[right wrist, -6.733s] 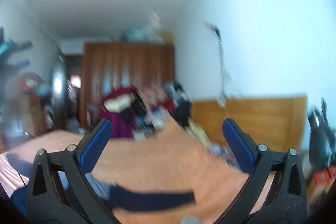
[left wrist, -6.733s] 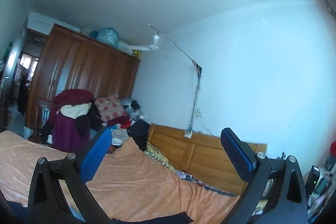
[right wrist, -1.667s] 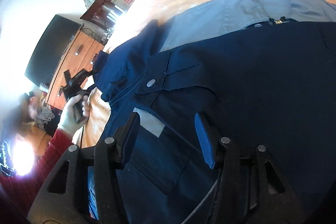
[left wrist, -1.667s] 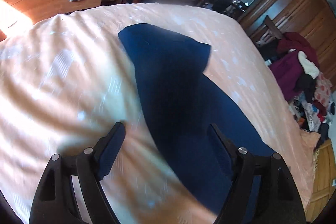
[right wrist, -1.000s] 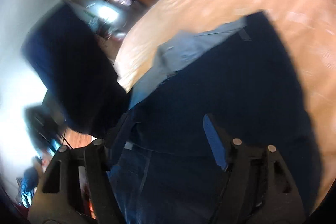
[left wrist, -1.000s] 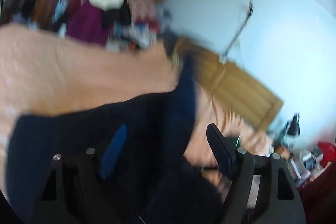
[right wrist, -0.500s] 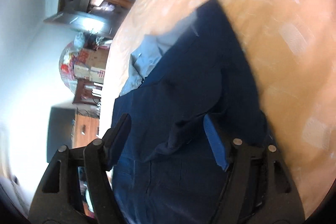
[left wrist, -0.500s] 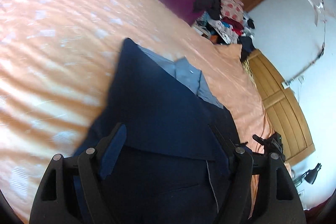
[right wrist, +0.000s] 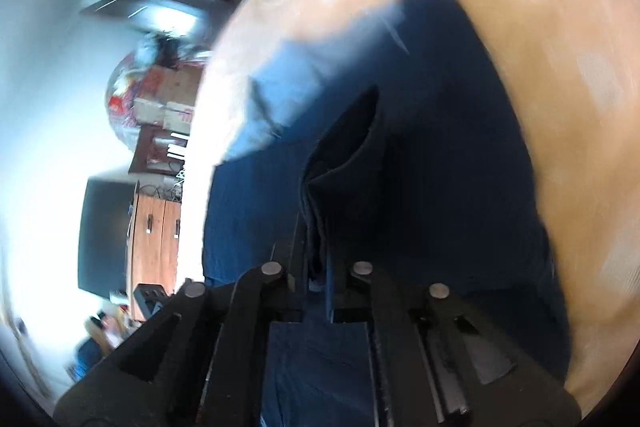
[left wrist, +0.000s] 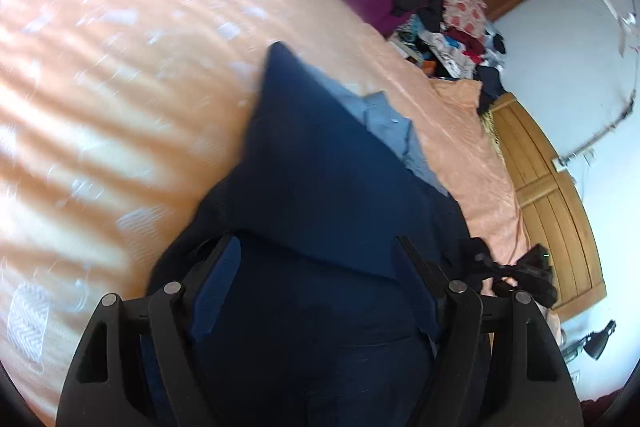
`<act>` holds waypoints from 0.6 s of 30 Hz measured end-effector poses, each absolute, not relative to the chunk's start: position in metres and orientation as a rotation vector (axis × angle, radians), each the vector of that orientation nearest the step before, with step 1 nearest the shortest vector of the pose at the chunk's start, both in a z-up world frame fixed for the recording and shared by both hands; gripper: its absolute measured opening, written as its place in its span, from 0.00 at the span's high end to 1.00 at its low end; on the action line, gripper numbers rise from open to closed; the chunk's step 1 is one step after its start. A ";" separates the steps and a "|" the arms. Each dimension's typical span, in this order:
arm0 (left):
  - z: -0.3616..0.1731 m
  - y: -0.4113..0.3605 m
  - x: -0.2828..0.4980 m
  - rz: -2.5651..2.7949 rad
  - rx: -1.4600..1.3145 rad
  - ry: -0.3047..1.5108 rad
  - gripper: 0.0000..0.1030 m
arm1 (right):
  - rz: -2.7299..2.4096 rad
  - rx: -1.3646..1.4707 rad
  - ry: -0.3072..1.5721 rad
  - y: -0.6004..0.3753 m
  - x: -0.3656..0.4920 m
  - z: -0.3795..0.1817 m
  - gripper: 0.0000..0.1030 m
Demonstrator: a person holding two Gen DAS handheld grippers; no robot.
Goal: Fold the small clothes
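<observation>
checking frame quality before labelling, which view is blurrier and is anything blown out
Right wrist view: heavy motion smear on the navy garment and orange bedspread, the room at left blown out white; the right claw stays sharp. Left wrist view: milder blur on the bedspread, fisheye bending the wooden headboard.

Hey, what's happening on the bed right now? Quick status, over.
Left gripper open above the navy jacket. Right gripper shut on a jacket fold. Jacket part-folded on the orange bedspread, grey lining showing. Nothing blocking.
</observation>
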State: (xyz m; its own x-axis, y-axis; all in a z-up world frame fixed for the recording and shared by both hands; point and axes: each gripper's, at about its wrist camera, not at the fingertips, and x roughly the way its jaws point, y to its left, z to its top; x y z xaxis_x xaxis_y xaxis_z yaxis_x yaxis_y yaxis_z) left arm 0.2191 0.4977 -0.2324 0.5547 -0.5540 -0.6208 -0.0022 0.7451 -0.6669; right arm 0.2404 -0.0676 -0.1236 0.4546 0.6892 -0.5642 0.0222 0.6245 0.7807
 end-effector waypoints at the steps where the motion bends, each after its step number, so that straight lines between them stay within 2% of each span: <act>1: -0.237 0.500 0.218 -0.346 -0.679 0.946 0.24 | 0.495 0.799 1.002 -0.067 0.244 -0.113 0.96; 4: -0.243 0.504 0.218 -0.346 -0.694 0.945 0.24 | 0.627 0.712 0.856 -0.061 0.254 -0.061 0.96; 6: -0.244 0.503 0.219 -0.345 -0.684 0.957 0.23 | 0.664 0.645 0.807 -0.064 0.260 -0.054 0.97; 7: -0.243 0.500 0.219 -0.342 -0.670 0.968 0.23 | 0.666 0.640 0.819 -0.067 0.264 -0.061 0.97; 11: -0.231 0.477 0.222 -0.383 -0.567 0.998 0.22 | 0.491 0.682 1.079 -0.097 0.270 -0.160 0.96; 13: -0.232 0.470 0.229 -0.371 -0.539 1.017 0.20 | 0.470 0.726 1.133 -0.102 0.259 -0.188 0.96; 17: -0.241 0.473 0.250 -0.316 -0.547 1.037 0.21 | 0.481 0.811 1.085 -0.106 0.248 -0.188 0.96; 18: -0.239 0.479 0.251 -0.290 -0.560 1.012 0.31 | 0.474 0.809 1.084 -0.105 0.246 -0.187 0.96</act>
